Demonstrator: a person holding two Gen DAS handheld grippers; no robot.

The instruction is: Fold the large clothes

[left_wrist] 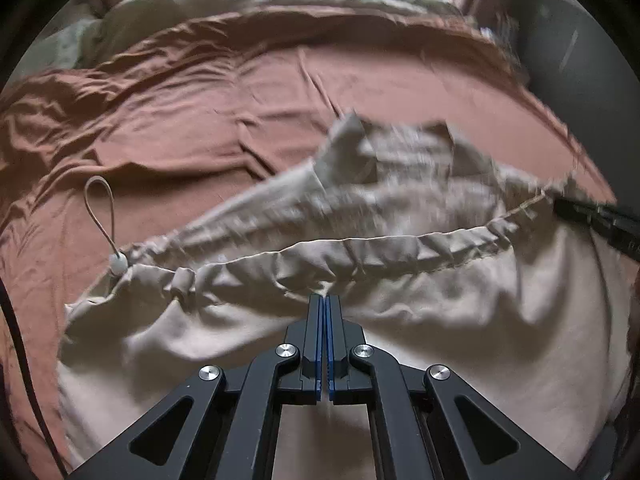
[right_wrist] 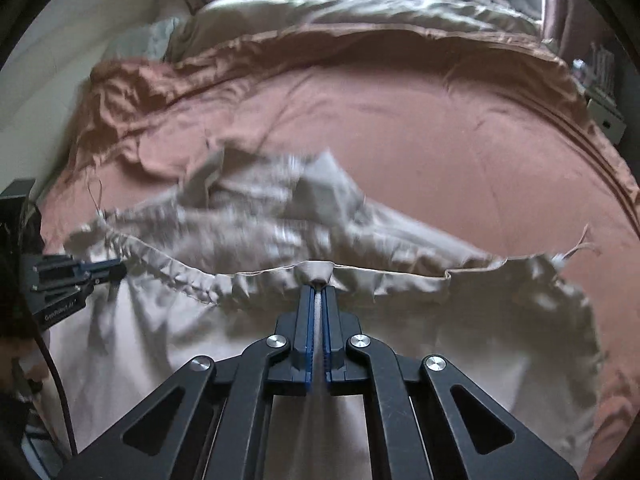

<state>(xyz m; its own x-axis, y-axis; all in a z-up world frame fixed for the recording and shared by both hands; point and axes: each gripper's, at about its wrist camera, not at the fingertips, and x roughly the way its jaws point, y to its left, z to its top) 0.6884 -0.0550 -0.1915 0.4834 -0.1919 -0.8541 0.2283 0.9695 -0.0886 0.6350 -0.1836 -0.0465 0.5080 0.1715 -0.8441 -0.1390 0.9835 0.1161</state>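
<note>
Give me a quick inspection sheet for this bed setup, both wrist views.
Surface: rust-brown bedspread, wrinkled.
Job's things: beige garment, gathered drawstring hem across; cord loop with toggle at one end.
Clutter: nothing seen on the spread.
Grippers: left gripper and right gripper both shut on the garment near the hem.
Cables: dark cable at the frame's left edge.
Surroundings: tan bedding behind, curtains, bright window.

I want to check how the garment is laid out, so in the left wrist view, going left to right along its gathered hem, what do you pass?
Cord loop → white cord stopper → left gripper shut on the beige garment → right gripper at the hem's right end.
</note>
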